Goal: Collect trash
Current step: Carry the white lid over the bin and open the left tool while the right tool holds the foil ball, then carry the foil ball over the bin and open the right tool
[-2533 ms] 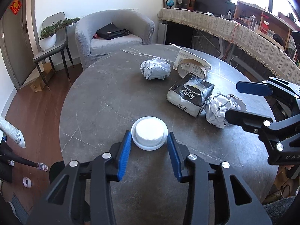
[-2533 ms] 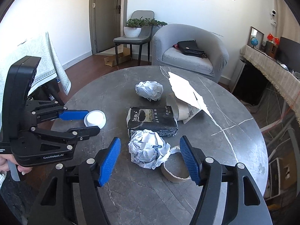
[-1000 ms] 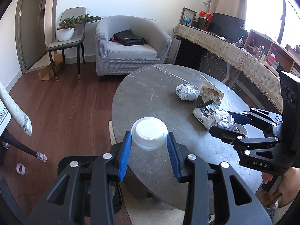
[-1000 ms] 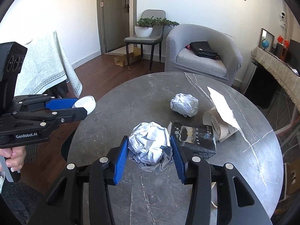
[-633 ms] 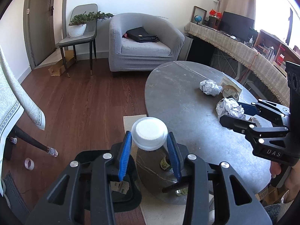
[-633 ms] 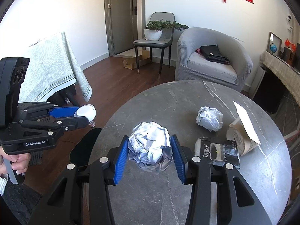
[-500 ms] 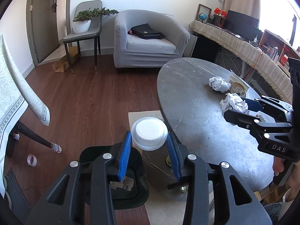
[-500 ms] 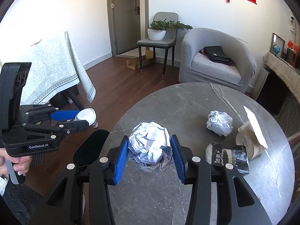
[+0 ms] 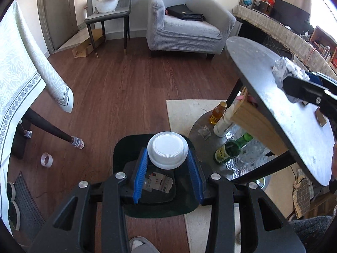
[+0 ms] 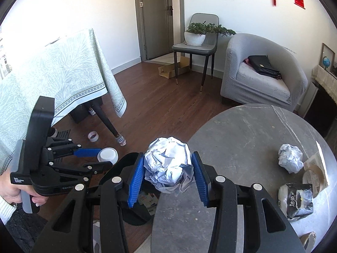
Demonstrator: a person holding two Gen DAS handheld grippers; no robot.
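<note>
Right now the left gripper point(image 9: 167, 168) is clamped on a white lid point(image 9: 167, 150) directly over the dark bin point(image 9: 128, 147) on the floor, so I'd let go only once it's centred above the opening. Beside it, the right gripper point(image 10: 167, 180) squeezes a crumpled paper ball point(image 10: 168, 162) at the edge of the grey round table point(image 10: 242, 139); another paper wad point(image 10: 290, 160) and a black packet point(image 10: 297, 198) wait there. Wood floor, grey armchair point(image 10: 263, 76) behind.
</note>
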